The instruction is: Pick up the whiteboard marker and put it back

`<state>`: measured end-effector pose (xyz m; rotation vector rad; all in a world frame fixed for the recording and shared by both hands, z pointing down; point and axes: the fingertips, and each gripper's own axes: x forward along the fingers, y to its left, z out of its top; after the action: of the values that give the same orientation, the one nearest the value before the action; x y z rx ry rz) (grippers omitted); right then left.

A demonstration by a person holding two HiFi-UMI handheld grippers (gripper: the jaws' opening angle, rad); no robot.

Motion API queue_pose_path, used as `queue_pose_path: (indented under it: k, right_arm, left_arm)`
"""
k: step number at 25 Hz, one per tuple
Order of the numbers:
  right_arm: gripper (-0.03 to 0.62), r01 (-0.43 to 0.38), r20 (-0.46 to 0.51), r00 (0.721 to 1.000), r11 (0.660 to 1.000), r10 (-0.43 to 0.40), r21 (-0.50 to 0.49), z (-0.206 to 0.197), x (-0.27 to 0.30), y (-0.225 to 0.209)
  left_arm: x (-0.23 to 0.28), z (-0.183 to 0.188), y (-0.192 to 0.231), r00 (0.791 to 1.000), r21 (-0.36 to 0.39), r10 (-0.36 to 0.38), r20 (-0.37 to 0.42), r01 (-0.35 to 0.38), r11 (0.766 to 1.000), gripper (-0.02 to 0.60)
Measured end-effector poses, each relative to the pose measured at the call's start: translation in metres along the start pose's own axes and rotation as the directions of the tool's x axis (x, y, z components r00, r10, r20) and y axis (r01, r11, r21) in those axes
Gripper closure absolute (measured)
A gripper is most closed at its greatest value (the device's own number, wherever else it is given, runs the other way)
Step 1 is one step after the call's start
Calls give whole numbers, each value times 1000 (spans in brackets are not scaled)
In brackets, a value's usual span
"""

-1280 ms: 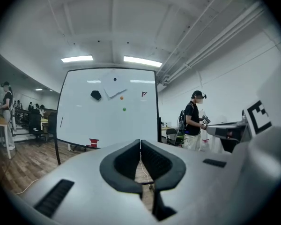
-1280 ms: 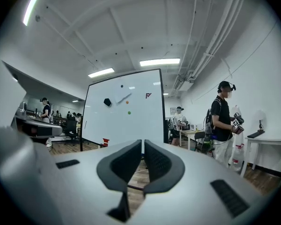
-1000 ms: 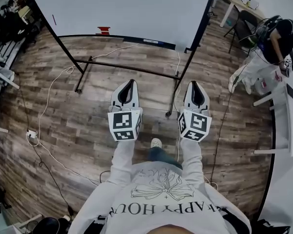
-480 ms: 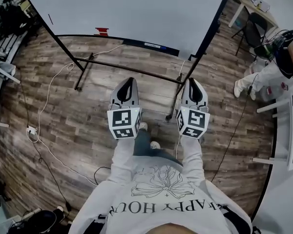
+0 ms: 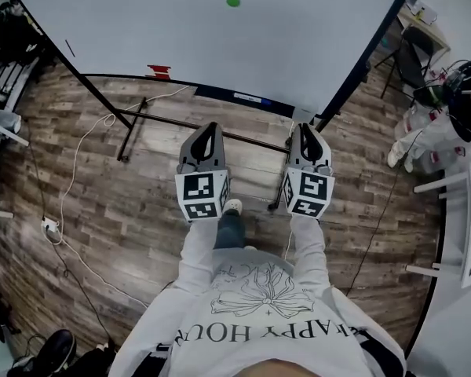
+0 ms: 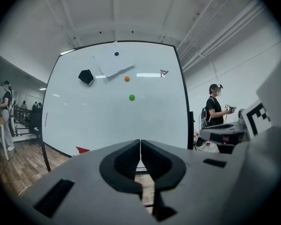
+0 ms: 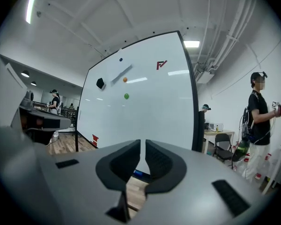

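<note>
The whiteboard marker point(image 5: 250, 96) lies on the tray along the bottom edge of the whiteboard point(image 5: 220, 38), a little left of my right gripper's line. In the right gripper view the marker point(image 7: 139, 175) shows as a blue bit just below the jaws. My left gripper point(image 5: 207, 129) is held level and pointed at the board, shut and empty point(image 6: 140, 146). My right gripper point(image 5: 306, 129) is beside it, its jaws opening to a narrow gap point(image 7: 143, 149) with nothing between them. Both are short of the tray.
The board stands on a black frame with floor bars point(image 5: 196, 120). A green magnet point(image 5: 233, 1), a black eraser point(image 6: 86, 76) and a red mark point(image 5: 159, 72) are on the board. Cables point(image 5: 78, 155) trail over the wooden floor. A person point(image 5: 447, 108) and white tables point(image 5: 463, 210) are at the right.
Both grippers and the person have advanced toward the whiteboard, which now fills more of the view. The grippers' tips now sit near the stand's floor bar.
</note>
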<state>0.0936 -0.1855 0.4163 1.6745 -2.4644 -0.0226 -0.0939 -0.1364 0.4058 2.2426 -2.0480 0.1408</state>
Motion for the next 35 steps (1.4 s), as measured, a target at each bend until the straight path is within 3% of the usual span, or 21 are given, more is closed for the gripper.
queue_pose_path:
  k: [4,10,16,21,27,35]
  right_arm:
    - [528,-25,-31,999,999,24,-34,1,54,11]
    - [513,-61,-97,994,990,49,-128,-7,118,26]
    - [487,-140,-224,971,952,79,-271,-32,177,49]
    - [487,-227,-312,945,889,102,-398,-56,209,73]
    - [487,-343,-405,906,772,122,-535,-84,235,87]
    - [487,-503,-547,822,653,159,-566,-127,262,113]
  left_arm:
    - [47,7,27,1000,10,-7,-8,7,1000,575]
    - [100,4,57,999,12,-15,-38,16,1000,575]
    - [138,-7,88,997,11,-11,-73,12,1000,575]
    - [156,-22,110,994,-1,-2,-112,2,1000,575]
    - [169,-36,121,990,-14,12,-143,-14,1000,575]
    - [172,-47,135,983,-57,56,-175,-67,996,575]
